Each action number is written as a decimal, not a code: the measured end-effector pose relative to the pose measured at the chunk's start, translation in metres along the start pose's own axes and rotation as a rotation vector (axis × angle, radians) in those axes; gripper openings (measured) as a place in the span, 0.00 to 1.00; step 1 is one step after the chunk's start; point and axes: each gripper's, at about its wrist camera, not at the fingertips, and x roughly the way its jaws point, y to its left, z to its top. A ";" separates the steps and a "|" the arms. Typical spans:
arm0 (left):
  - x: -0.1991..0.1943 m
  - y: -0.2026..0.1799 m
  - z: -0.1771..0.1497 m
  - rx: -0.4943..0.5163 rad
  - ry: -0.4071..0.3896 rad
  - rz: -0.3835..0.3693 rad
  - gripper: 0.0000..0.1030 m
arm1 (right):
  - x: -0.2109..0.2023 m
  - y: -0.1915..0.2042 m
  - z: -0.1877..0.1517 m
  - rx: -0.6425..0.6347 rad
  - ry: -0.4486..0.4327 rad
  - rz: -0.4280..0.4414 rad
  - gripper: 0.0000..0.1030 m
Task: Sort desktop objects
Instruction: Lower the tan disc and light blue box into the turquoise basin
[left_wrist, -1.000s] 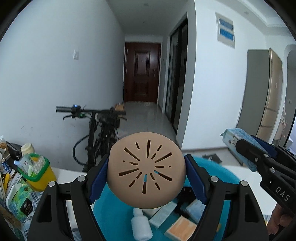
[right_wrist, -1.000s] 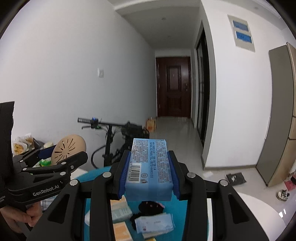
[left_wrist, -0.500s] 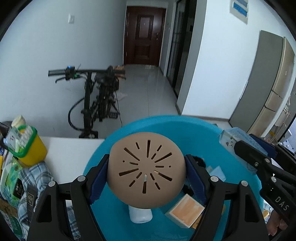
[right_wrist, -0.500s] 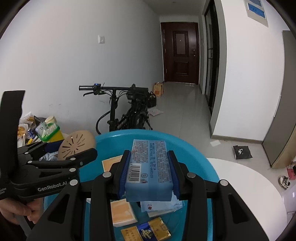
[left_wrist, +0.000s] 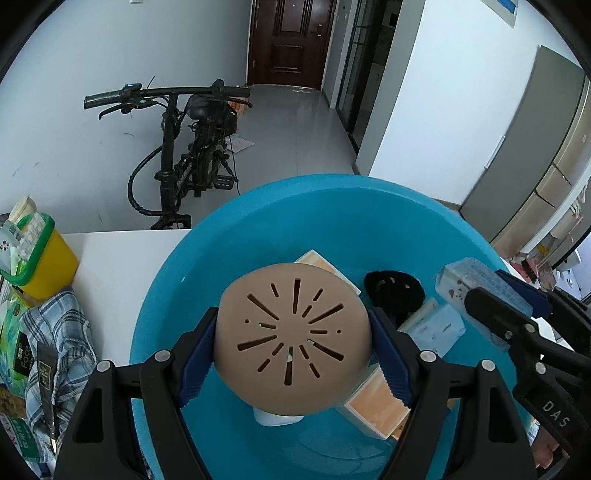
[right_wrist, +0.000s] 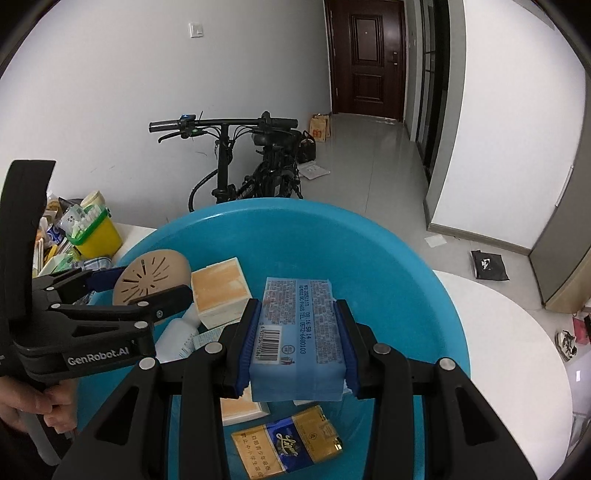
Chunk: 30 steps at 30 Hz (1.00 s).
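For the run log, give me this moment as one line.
left tool: shut on disc | right tool: shut on tissue pack | both over basin | neither released

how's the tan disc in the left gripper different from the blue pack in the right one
The tan disc is round, plain and cut with radiating slots; the blue pack is rectangular, soft-looking and printed with text and a barcode. The left gripper pinches the disc by its rim, face toward the camera, whereas the right gripper squeezes the pack's long sides. Both are held over the blue basin.
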 end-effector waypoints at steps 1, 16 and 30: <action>0.000 -0.001 0.000 0.001 0.001 -0.001 0.78 | -0.001 0.000 0.000 -0.001 -0.001 0.000 0.37; -0.001 -0.007 -0.003 0.019 0.010 -0.007 0.78 | 0.000 0.002 0.005 0.005 -0.020 -0.001 0.37; -0.007 -0.006 0.000 0.007 -0.031 -0.013 0.83 | 0.005 0.000 0.004 0.003 -0.012 -0.006 0.37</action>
